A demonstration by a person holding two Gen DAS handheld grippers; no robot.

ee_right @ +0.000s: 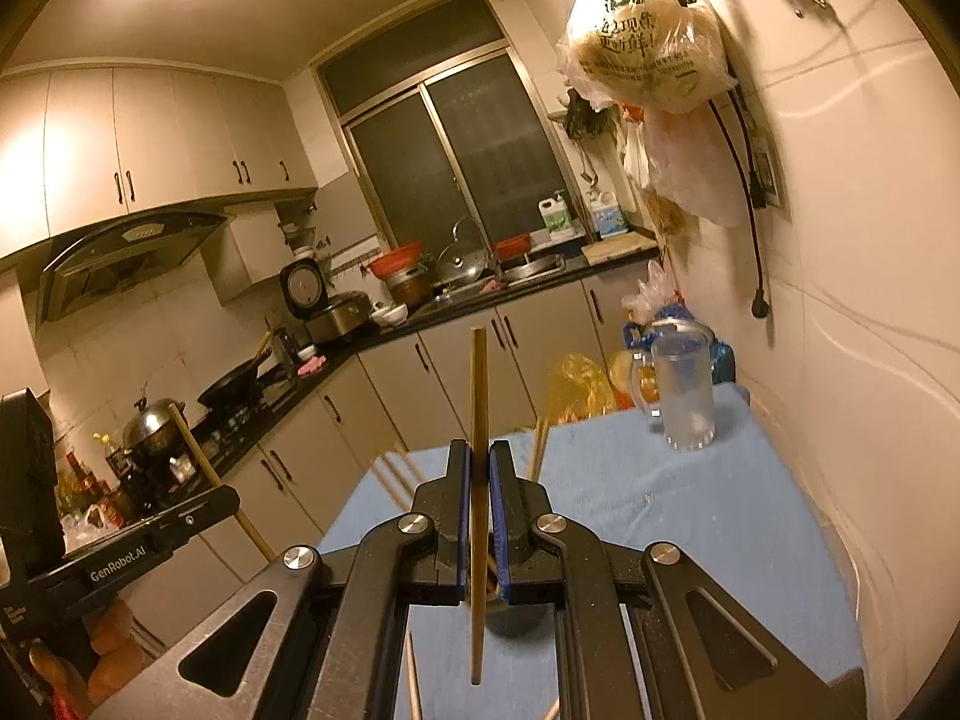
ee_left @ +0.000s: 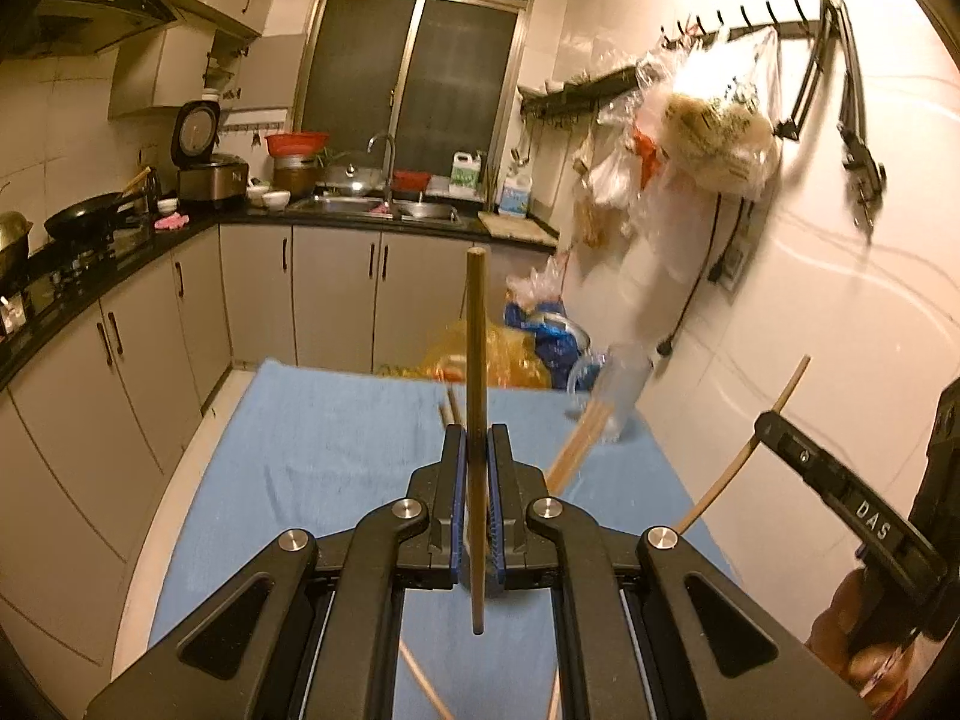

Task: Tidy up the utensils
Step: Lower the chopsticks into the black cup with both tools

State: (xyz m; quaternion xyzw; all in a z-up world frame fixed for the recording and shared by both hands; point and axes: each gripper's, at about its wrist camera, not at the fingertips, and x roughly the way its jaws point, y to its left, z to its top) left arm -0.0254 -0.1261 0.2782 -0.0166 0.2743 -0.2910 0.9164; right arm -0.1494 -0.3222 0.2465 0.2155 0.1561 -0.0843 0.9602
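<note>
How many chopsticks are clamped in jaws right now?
2: one chopstick upright in the left gripper, another chopstick in the right gripper. Loose chopsticks lie on the blue cloth, some possibly hidden.

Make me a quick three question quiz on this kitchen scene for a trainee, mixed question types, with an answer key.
1. True or false: the left gripper is shut on a chopstick.
2. What does the right gripper hold? A) spoon B) chopstick C) nothing
3. Fill in: the glass mug stands on the ____ cloth, at its far end by the wall.

Key: 1 true. 2 B: a second chopstick stands upright between its closed pads. 3 blue.
</note>
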